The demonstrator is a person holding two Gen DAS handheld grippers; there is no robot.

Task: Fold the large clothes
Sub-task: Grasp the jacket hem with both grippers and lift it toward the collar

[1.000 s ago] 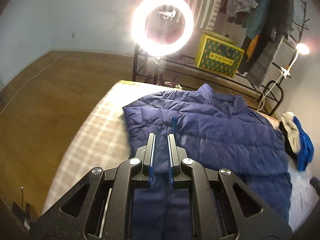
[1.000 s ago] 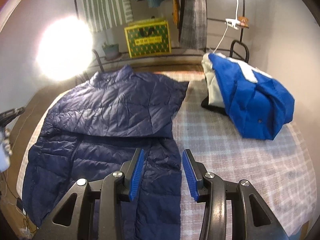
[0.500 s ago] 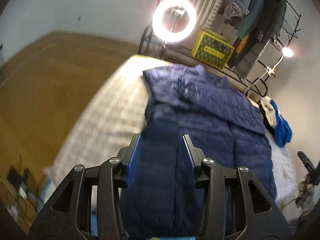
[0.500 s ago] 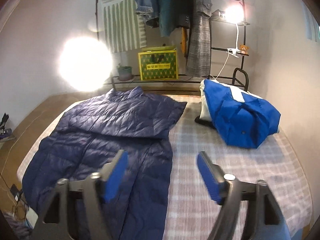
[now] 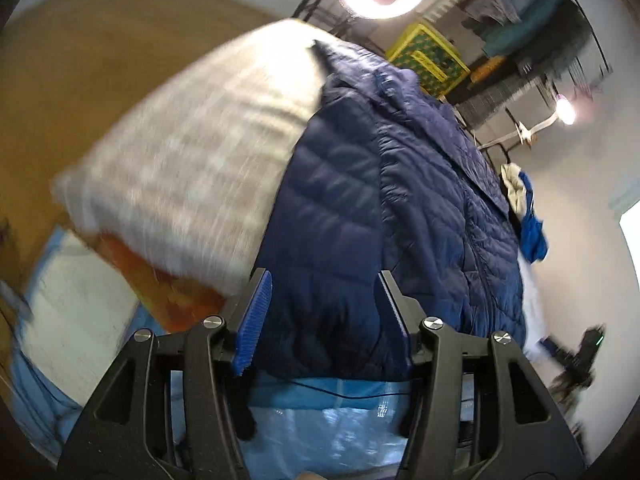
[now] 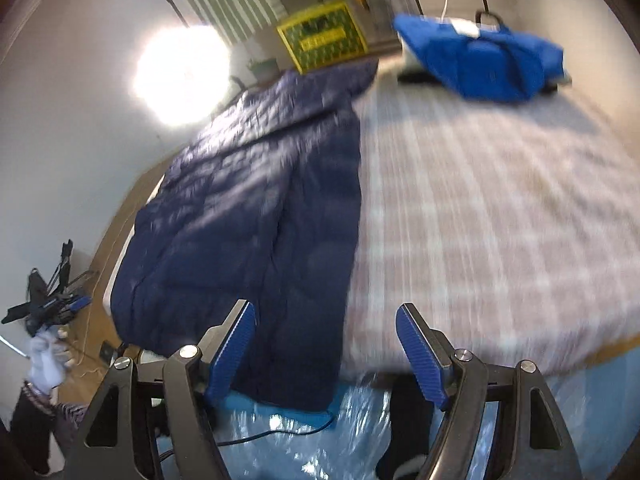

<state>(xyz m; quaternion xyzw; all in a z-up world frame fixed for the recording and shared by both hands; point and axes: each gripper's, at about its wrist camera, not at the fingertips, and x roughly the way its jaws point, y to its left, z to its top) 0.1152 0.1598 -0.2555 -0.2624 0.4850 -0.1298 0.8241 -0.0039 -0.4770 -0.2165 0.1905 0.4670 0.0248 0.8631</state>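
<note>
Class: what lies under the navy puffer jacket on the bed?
The navy puffer jacket lies on a checked bedcover. What the cover looks like directly beneath the jacket is hidden.

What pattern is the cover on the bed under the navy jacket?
Pale grey-and-white plaid bed cover, blurred; clearest in the right wrist view, beside the navy jacket.

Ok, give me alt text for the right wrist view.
A navy puffer jacket lies spread on a plaid-covered bed, its hem hanging over the near edge. The open right tool hovers above that hem, holding nothing. A bright blue jacket sits at the far corner.
</note>
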